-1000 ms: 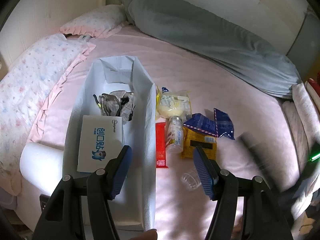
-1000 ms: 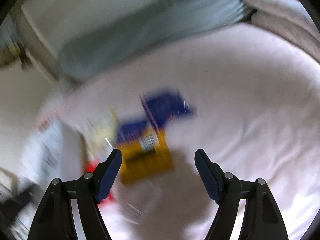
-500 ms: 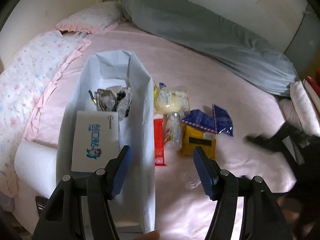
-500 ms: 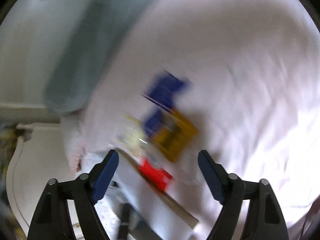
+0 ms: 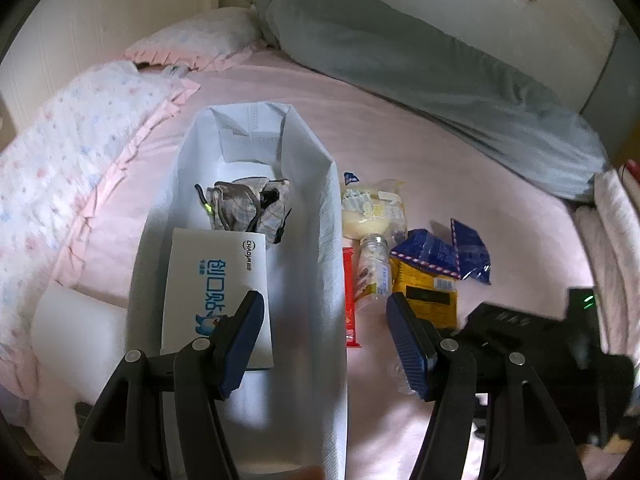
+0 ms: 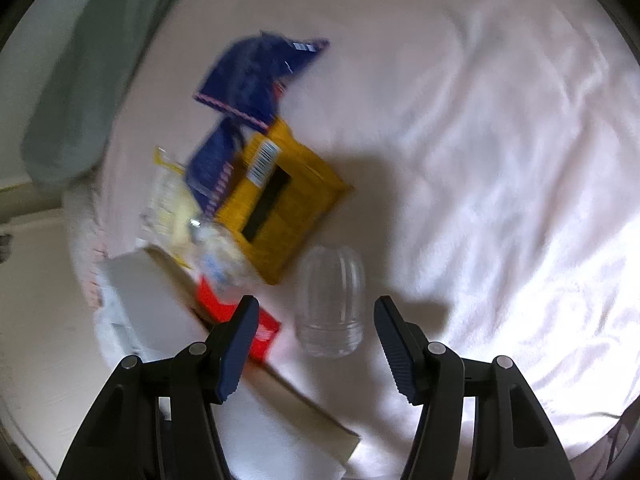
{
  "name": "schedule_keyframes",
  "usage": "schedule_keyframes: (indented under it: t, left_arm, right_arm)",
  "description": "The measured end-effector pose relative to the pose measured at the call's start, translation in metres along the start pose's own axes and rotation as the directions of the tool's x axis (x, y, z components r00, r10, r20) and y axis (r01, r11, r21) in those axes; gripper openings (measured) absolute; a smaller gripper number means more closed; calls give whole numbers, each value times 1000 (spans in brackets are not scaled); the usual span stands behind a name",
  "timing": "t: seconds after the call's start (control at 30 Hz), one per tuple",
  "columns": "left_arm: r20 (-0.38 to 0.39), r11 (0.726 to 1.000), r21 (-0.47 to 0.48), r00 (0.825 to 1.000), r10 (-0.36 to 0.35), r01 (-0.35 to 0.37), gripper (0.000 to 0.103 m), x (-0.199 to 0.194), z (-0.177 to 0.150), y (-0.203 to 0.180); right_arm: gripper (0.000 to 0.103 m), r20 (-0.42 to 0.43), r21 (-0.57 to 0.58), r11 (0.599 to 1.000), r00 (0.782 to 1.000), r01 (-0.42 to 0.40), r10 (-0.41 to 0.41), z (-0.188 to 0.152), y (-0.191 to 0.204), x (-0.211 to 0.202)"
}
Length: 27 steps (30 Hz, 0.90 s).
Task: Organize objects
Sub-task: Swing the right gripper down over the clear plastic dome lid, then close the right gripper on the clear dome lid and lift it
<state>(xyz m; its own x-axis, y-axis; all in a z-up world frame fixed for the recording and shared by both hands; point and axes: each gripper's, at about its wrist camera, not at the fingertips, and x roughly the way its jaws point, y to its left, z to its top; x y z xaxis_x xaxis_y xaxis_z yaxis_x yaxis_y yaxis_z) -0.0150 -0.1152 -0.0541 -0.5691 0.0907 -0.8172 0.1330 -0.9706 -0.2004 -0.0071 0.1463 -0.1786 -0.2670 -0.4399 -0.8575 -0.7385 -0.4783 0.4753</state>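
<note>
A white fabric bin (image 5: 328, 240) lies on the pink bed and holds a white box with blue print (image 5: 216, 280) and crumpled plaid cloth (image 5: 248, 204). Beside its right wall lie a red packet (image 5: 349, 292), a small bottle (image 5: 374, 268), a bread bag (image 5: 372, 208), a yellow packet (image 5: 424, 292) and a blue wrapper (image 5: 456, 252). A clear plastic cup (image 6: 330, 300) lies on its side just in front of my open right gripper (image 6: 314, 338). My open left gripper (image 5: 326, 344) hovers over the bin's right wall, empty. The right gripper's body shows in the left wrist view (image 5: 532, 344).
A long grey bolster (image 5: 420, 64) lies along the far side of the bed. Floral pillows (image 5: 72, 128) with pink ruffles lie at the left. A white roll (image 5: 76, 320) rests left of the bin. Folded white towels (image 5: 616, 240) sit at the right edge.
My right gripper has swung in from the right and down toward the clear cup, which now lies just ahead of its fingers. My left gripper has stayed over the bin, drifting slightly.
</note>
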Motion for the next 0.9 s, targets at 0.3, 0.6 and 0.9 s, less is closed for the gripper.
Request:
schedule_keyframes:
  t: [0.3,0.6,0.9]
  left_arm:
    - [5,996,-85,1000,-17,17,63,0,5,4]
    - [-58,950,-263,980,-188,167,63,6,-13,16]
    - [-73,979,-173,990,-124,110,64,-27,-10,11]
  right_arm:
    - [44,-107,44,999,994,-5,9,4,-5,31]
    - [42,-118,24,991,984,-132,134,-5,-1,11]
    - [42,29,-267,916,947,-301,320,-38,54,-48]
